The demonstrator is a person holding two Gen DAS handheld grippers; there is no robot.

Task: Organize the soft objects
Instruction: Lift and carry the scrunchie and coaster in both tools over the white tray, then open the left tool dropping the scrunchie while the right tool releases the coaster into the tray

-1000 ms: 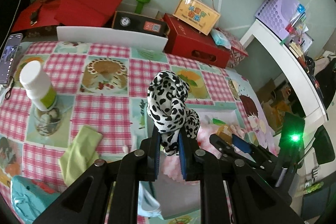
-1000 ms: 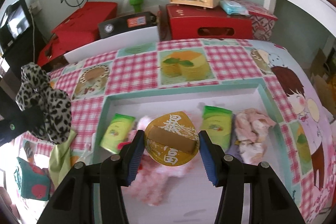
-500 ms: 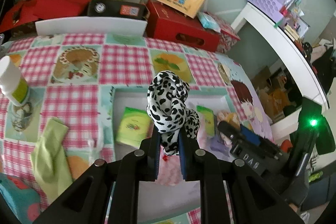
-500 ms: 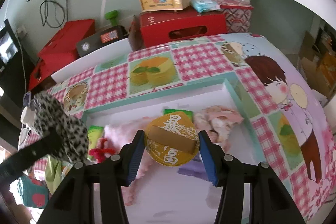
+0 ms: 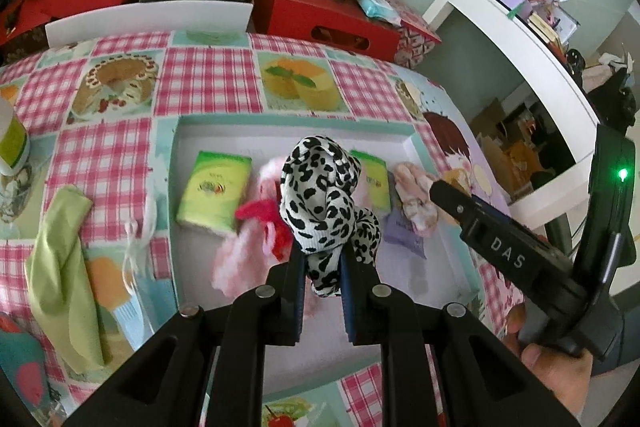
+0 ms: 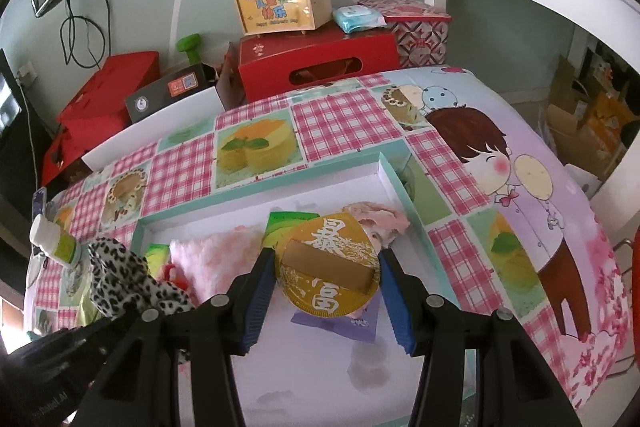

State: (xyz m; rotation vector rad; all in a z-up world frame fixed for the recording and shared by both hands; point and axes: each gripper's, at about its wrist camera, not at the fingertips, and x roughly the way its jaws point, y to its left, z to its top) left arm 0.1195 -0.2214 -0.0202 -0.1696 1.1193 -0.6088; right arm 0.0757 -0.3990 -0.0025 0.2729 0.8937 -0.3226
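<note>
Change since a second ago: in the left wrist view the white tray (image 5: 420,147) now sits whole under the left gripper; before, only its corner showed and the white bottle stood well inside the frame, now it is cut at the 9 o'clock edge. In the right wrist view the tray has slid toward 7 o'clock, and the leopard-print cloth (image 6: 124,279) sits lower, at 8 o'clock.

Left gripper (image 5: 322,269): jaws nearly closed, clamped on the lower end of the leopard-print cloth (image 5: 320,199). The cloth stands up out of the jaws, over the tray's middle.

Right gripper (image 6: 326,291): jaws partly open, blue pads pressing both sides of a round gold disc (image 6: 326,269) with white characters. The disc hangs over the tray (image 6: 384,167), toward its right end.

In the tray: green packet (image 5: 214,193) at 9 o'clock of the cloth, pink fluffy piece (image 5: 244,247) with a red bit beside it, second green packet (image 5: 374,183), crumpled pink cloth (image 5: 416,199), purple packet (image 5: 402,231).

On the tablecloth (image 5: 208,83), at 9 o'clock of the tray: green cloth (image 5: 60,259).
</note>
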